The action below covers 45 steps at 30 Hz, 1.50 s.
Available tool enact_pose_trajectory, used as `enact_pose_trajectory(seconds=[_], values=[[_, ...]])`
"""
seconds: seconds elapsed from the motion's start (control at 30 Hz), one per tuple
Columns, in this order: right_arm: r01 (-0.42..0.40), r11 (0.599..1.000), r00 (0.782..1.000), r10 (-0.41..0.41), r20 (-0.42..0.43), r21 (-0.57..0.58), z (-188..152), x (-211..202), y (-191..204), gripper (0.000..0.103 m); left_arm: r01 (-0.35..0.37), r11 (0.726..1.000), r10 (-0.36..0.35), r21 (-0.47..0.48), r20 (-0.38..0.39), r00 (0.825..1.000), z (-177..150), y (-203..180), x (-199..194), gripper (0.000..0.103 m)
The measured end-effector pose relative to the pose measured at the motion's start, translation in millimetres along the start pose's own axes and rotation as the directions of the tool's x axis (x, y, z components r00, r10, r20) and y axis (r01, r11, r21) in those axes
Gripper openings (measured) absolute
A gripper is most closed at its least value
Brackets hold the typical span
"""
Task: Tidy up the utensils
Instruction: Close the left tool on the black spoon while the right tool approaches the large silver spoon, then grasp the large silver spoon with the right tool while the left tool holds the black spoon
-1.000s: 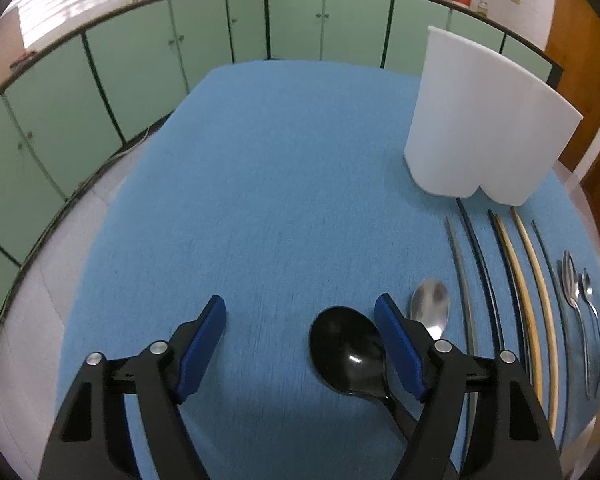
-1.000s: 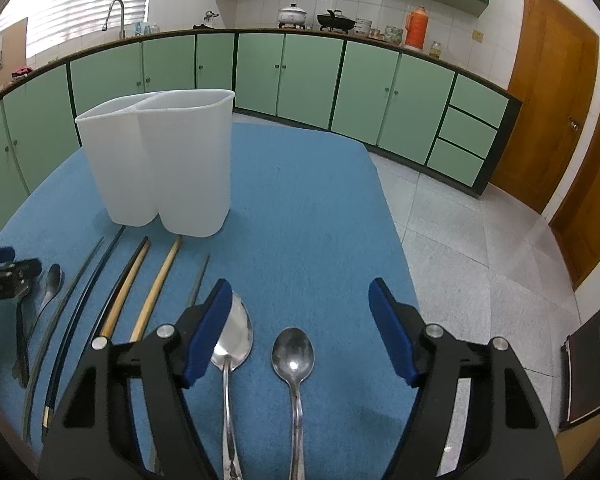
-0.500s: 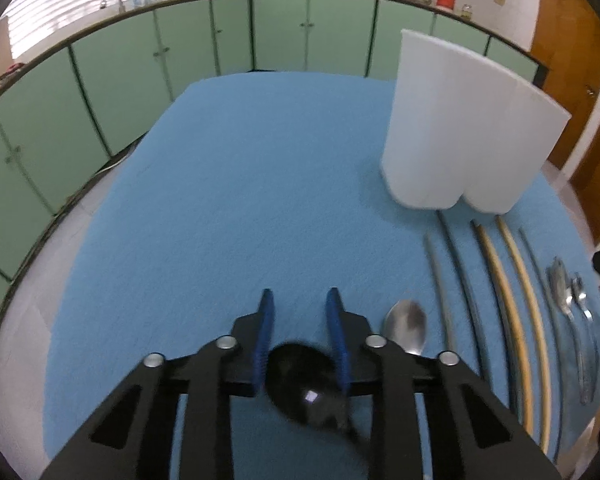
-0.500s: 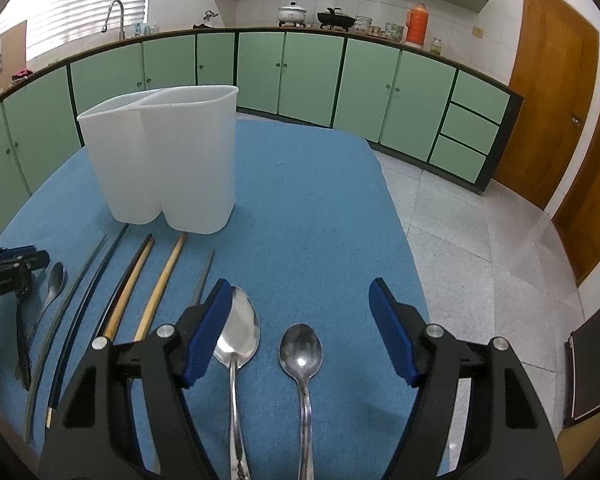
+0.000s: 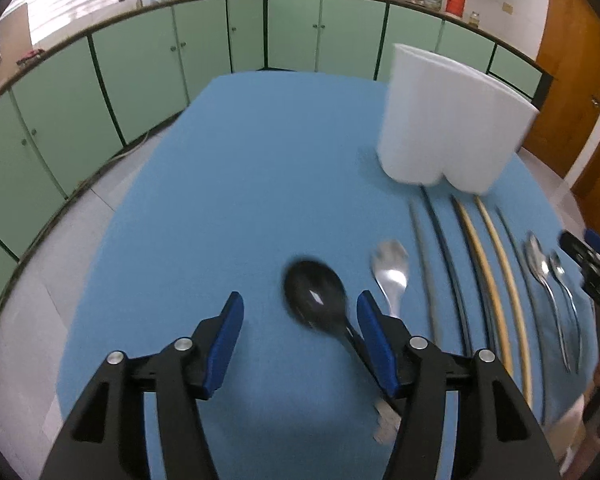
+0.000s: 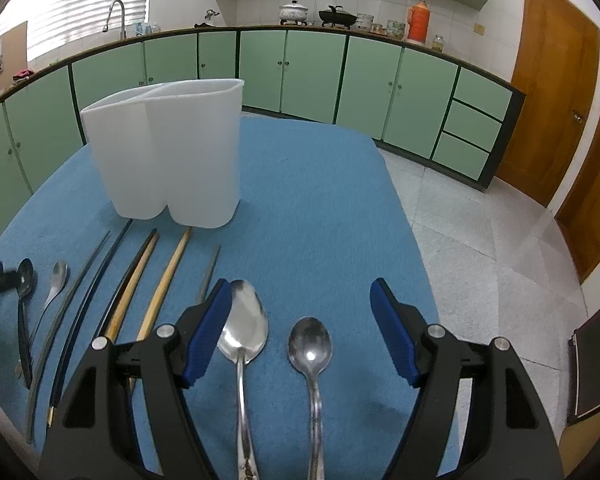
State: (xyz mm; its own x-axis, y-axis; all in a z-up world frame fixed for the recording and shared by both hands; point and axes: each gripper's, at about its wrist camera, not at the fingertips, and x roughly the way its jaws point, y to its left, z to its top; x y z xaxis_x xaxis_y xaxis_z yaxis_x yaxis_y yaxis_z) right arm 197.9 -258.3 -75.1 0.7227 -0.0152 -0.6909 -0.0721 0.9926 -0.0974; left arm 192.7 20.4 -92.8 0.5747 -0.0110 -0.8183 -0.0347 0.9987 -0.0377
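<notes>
**Utensils: black spoon slips the left gripper's pinch**

Black spoon [image 5: 315, 295] lies on the blue cloth [image 5: 240, 184] again — half a second ago the left gripper [image 5: 300, 322] pinched it; now its jaws are opening, empty. Right gripper [image 6: 300, 316] hovers spread over two steel spoons [image 6: 244, 326]. Beyond, the white holder [image 6: 168, 148] awaits; regrasp needed.

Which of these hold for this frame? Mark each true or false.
1. The white holder stands upright. True.
2. A spoon already sits in the holder. False: none shows above its rim.
3. The right gripper is open over two metal spoons. True.
4. The left gripper is clamped on the black spoon. False: its jaws are opening, and the spoon lies by the right pad.
5. The chopsticks lie on the blue cloth. True.
</notes>
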Motion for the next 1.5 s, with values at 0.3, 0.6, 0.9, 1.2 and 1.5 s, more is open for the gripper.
enact_pose_trajectory(seconds=[0.3, 0.6, 0.9, 1.2, 1.5], values=[[-0.003, 1.000, 1.000, 0.003, 0.008, 0.001, 0.4, -5.6, 1.3, 0.070, 0.007, 1.000, -0.006, 0.023, -0.038, 0.999, -9.3, -1.1, 6.8, 0.059], [0.009, 1.000, 1.000, -0.009, 0.007, 0.003, -1.7, -3.9, 2.7, 0.070, 0.004, 1.000, -0.004, 0.018, -0.032, 0.999, 6.2, 36.4, 6.5, 0.059], [0.013, 1.000, 1.000, -0.013, -0.006, 0.003, -0.6, 3.0, 7.2, 0.070, -0.006, 0.999, 0.003, -0.038, -0.059, 0.998, 29.4, 43.7, 28.9, 0.064], [0.013, 1.000, 1.000, -0.013, -0.018, 0.010, -3.9, 9.8, 6.7, 0.070, 0.019, 0.996, -0.024, -0.084, -0.049, 0.999, 36.1, 42.5, 37.6, 0.046], [0.019, 1.000, 1.000, -0.019, -0.021, 0.014, -5.7, 13.1, 2.2, 0.070, 0.081, 0.996, -0.082, -0.033, -0.027, 0.996, 37.8, 32.0, 37.7, 0.033]])
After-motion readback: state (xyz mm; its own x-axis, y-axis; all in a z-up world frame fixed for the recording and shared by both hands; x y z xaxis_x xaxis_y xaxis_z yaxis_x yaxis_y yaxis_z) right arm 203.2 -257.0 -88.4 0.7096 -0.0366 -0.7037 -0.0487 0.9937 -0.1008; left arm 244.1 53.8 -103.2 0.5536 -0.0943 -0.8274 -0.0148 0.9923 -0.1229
